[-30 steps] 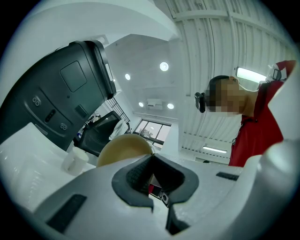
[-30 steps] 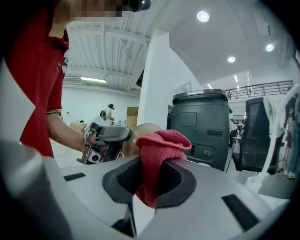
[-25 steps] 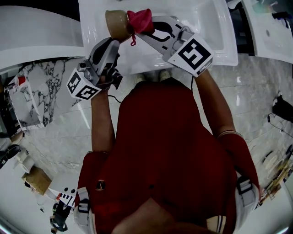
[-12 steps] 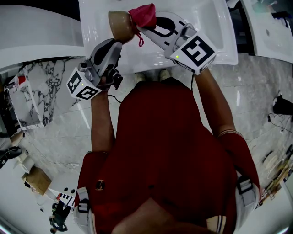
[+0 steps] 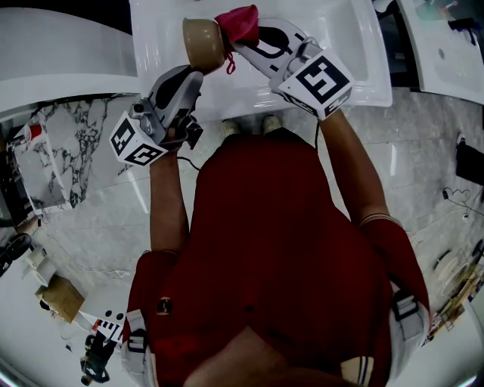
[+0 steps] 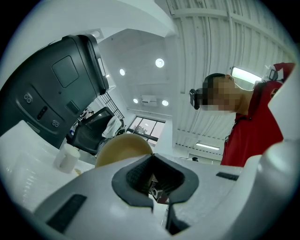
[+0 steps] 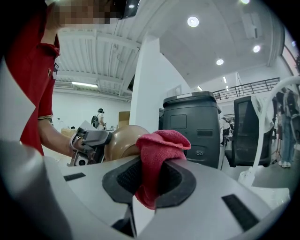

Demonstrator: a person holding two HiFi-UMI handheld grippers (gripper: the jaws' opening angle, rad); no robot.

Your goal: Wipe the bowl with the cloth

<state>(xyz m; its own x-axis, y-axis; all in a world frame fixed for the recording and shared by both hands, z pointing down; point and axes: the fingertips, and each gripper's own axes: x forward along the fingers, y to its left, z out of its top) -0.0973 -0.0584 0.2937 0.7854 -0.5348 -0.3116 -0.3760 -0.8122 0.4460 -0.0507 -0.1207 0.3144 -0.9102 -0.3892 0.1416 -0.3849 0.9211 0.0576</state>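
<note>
In the head view a tan bowl (image 5: 203, 41) is held up over a white table (image 5: 344, 45). My left gripper (image 5: 197, 68) is shut on its rim from below. My right gripper (image 5: 240, 44) is shut on a red cloth (image 5: 240, 23), which presses against the bowl's right side. The left gripper view shows the bowl (image 6: 123, 146) just past the closed left gripper (image 6: 152, 180). In the right gripper view the cloth (image 7: 160, 149) bulges out of the right gripper (image 7: 150, 183), touching the bowl (image 7: 123, 137). The left gripper (image 7: 91, 140) shows there on the bowl's far side.
A black bin (image 7: 194, 125) and an office chair (image 7: 248, 133) stand behind the bowl. A white cup (image 6: 68, 157) sits on the table beside a dark bin (image 6: 51, 93). The person's red shirt (image 5: 272, 249) fills the middle of the head view, over a marble floor (image 5: 83, 219).
The bowl and the cloth have shifted slightly right and up together. The right gripper has turned a little against the bowl. Both grips are unchanged.
</note>
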